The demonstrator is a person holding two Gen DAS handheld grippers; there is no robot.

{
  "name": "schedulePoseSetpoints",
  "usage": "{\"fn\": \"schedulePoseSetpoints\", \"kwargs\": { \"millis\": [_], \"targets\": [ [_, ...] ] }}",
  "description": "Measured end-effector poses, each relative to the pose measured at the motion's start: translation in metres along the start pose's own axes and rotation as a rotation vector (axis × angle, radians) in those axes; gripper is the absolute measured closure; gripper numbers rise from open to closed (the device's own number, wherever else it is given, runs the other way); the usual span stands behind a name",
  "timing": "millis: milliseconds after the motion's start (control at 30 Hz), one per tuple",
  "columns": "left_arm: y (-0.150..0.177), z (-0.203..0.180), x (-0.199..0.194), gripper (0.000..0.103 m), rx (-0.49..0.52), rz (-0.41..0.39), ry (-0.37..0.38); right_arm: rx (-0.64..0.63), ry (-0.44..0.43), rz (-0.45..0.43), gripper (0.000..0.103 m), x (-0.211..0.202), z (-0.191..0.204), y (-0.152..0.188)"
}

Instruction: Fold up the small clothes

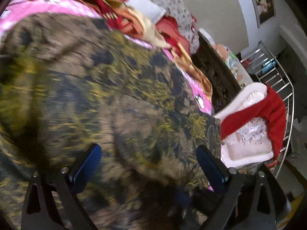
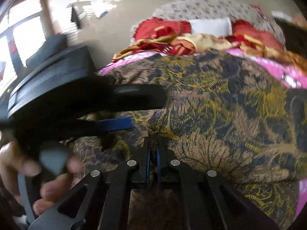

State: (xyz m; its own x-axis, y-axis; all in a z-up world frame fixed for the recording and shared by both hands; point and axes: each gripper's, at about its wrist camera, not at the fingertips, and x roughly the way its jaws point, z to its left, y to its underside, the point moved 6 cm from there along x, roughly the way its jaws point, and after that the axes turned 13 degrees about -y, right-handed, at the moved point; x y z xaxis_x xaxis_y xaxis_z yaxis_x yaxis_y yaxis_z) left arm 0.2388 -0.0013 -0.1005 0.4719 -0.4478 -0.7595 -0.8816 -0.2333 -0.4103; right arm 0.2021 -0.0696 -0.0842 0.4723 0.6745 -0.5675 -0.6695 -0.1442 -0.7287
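Over patterned cloth (image 1: 115, 95), left tongs (image 1: 148, 164) gape; right tongs (image 2: 153, 153) closed.

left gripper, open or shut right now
Open: in the left wrist view the left gripper has its blue pads wide apart over the patterned brown-and-yellow cloth, nothing between them.

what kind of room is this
Most likely a bedroom: a bed with a pink sheet, a floral pillow at its head, and a framed picture on the wall.
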Motion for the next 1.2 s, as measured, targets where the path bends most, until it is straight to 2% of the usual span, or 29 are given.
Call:
{"fn": "schedulePoseSetpoints", "kwargs": {
  "millis": [33, 133, 167, 200, 233, 267, 300, 400, 533, 600, 700, 767, 833, 867, 933, 967, 1000, 1033, 1100, 1200],
  "targets": [
    [0.001, -0.003, 0.005, 0.003, -0.002, 0.024, -0.001, -0.019, 0.003, -0.002, 0.101, -0.002, 0.003, -0.003],
    [0.000, 0.000, 0.009, 0.006, -0.038, 0.024, -0.002, -0.076, 0.025, -0.019, 0.101, -0.007, 0.012, -0.005],
    [0.000, 0.001, 0.009, 0.015, -0.048, 0.029, 0.004, -0.085, 0.024, -0.020, 0.101, -0.007, 0.014, -0.004],
    [0.001, 0.002, 0.010, 0.035, -0.055, 0.042, 0.008, -0.098, 0.027, -0.019, 0.101, -0.008, 0.016, -0.003],
    [0.003, 0.005, 0.011, 0.047, -0.059, 0.064, -0.004, -0.109, 0.037, -0.019, 0.101, -0.009, 0.018, -0.002],
    [0.003, 0.007, 0.015, 0.068, -0.055, 0.083, -0.044, -0.114, 0.041, -0.019, 0.101, -0.010, 0.019, 0.000],
    [0.004, 0.009, 0.017, 0.079, -0.046, 0.086, -0.078, -0.117, 0.044, -0.018, 0.101, -0.010, 0.019, 0.001],
    [0.005, 0.011, 0.014, 0.091, -0.042, 0.068, -0.127, -0.115, 0.061, -0.005, 0.100, -0.008, 0.017, 0.000],
    [0.008, 0.005, 0.008, 0.091, 0.017, 0.036, -0.181, -0.106, 0.139, 0.022, 0.076, -0.015, 0.010, 0.002],
    [0.011, 0.003, 0.007, 0.079, 0.050, 0.033, -0.201, -0.079, 0.159, 0.034, 0.073, -0.028, 0.006, 0.010],
    [0.013, 0.000, 0.009, 0.063, 0.071, 0.025, -0.196, -0.019, 0.251, 0.113, 0.073, -0.048, -0.012, 0.035],
    [0.012, -0.002, 0.008, 0.060, 0.067, 0.012, -0.194, 0.037, 0.293, 0.146, 0.073, -0.063, -0.027, 0.053],
    [0.012, -0.001, 0.007, 0.060, 0.062, -0.002, -0.204, 0.126, 0.320, 0.135, 0.073, -0.082, -0.044, 0.066],
    [0.013, -0.001, 0.006, 0.062, 0.060, -0.013, -0.213, 0.169, 0.326, 0.117, 0.073, -0.089, -0.051, 0.069],
    [0.014, 0.000, 0.004, 0.086, 0.058, -0.022, -0.249, 0.207, 0.326, 0.103, 0.072, -0.091, -0.058, 0.072],
    [0.015, 0.002, 0.003, 0.099, 0.059, -0.019, -0.272, 0.198, 0.324, 0.098, 0.067, -0.089, -0.058, 0.073],
    [0.016, 0.002, 0.000, 0.099, 0.058, -0.025, -0.281, 0.185, 0.322, 0.091, 0.063, -0.087, -0.057, 0.073],
    [0.016, 0.000, -0.004, 0.099, 0.065, -0.042, -0.289, 0.171, 0.313, 0.090, 0.053, -0.084, -0.055, 0.071],
    [0.015, -0.006, -0.014, 0.100, 0.096, -0.082, -0.312, 0.143, 0.309, 0.103, 0.044, -0.079, -0.050, 0.072],
    [0.006, -0.028, -0.036, 0.100, 0.171, -0.150, -0.319, 0.104, 0.348, 0.120, 0.042, -0.075, -0.043, 0.073]
  ]
}}
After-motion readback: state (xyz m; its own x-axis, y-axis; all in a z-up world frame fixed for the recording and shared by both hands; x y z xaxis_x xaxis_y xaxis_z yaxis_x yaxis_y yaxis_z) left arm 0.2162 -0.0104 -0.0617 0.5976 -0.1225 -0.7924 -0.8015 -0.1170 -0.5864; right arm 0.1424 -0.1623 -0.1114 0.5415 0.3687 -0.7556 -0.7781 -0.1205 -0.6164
